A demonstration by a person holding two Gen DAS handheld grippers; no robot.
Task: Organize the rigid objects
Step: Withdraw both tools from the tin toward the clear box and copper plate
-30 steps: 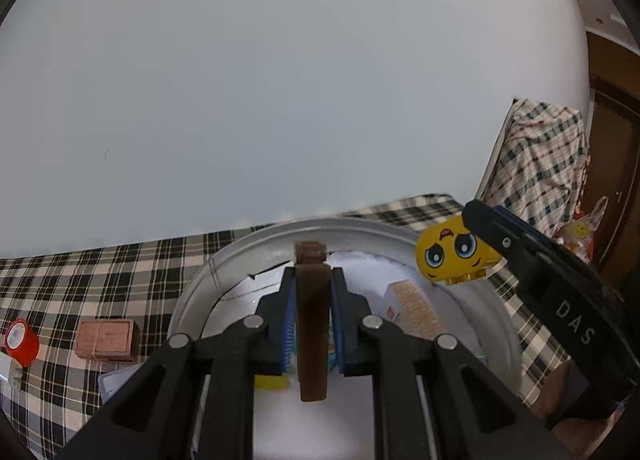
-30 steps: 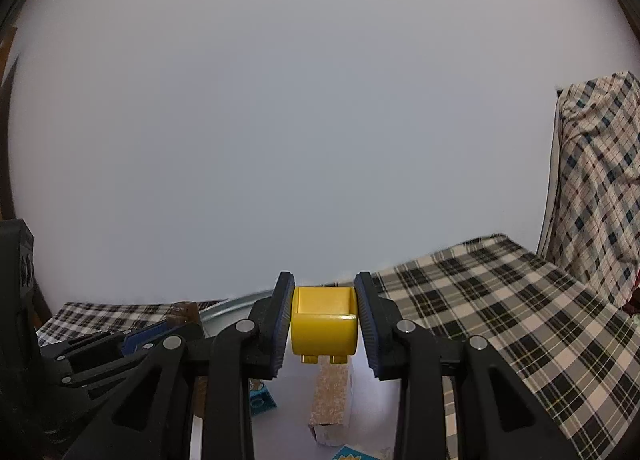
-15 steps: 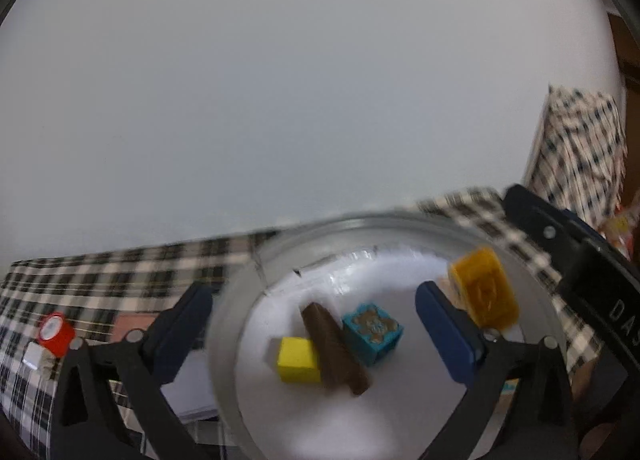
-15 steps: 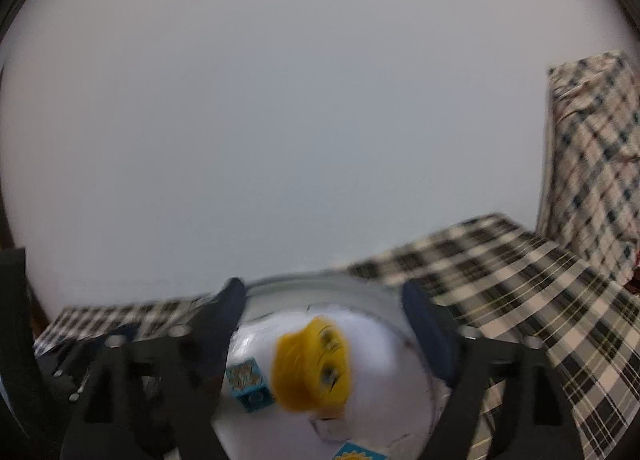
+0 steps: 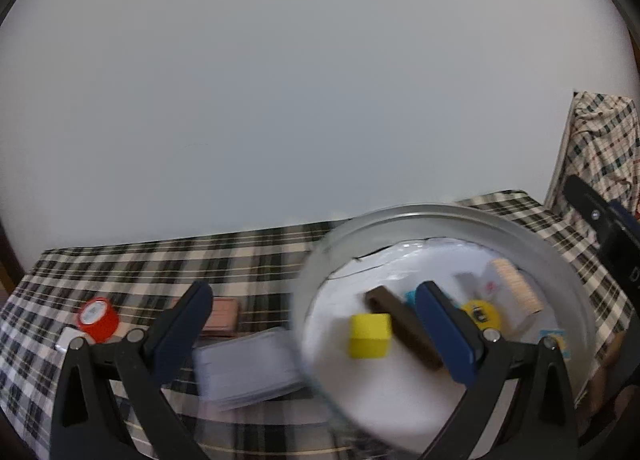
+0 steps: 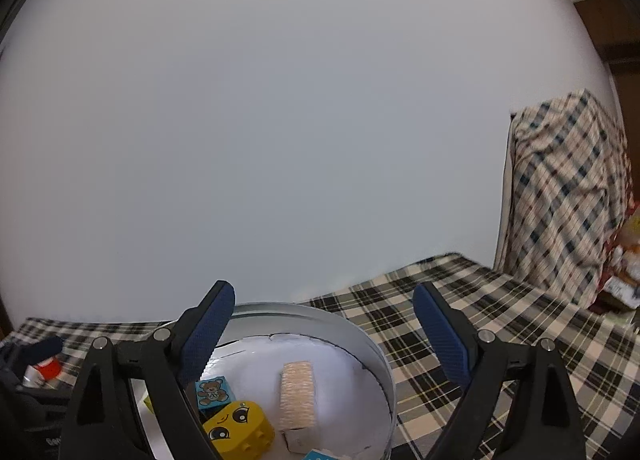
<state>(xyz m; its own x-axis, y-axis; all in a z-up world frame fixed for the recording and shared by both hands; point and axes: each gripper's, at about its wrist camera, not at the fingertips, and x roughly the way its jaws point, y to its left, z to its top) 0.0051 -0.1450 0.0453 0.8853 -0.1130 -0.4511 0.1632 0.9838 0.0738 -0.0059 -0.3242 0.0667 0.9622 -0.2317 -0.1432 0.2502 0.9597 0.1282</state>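
Pale blank wall [image 5: 300, 80] across the upper two thirds of both views; below it, checked cloth over the bench [image 5: 160, 260], with a draped plaid heap [image 6: 568, 196] at right.

Round white tin [image 5: 440, 216] at lower right of the left view, lower centre of the right view; rim just ahead of both tools, open cloth beyond it to the far bench edge.

Left tongs [image 5: 316, 324] tipped downward, spread to their widest, empty, straddling the tin's left rim. Right tongs [image 6: 324, 324] nearly level, jaws opening, nothing clamped, poised over the tin's near side.

Inside the tin: brown stick [image 5: 404, 328] lying slantwise, touching yellow cube [image 5: 370, 336]; woven beige block [image 6: 298, 396] near centre; yellow face brick [image 6: 240, 430] low in frame, just beside teddy-bear block [image 6: 212, 392].

Outside, at lower left of the left view: blurred white card stack [image 5: 248, 368] beside the rim, pinkish-brown box [image 5: 222, 318], red-capped pot [image 5: 98, 318].
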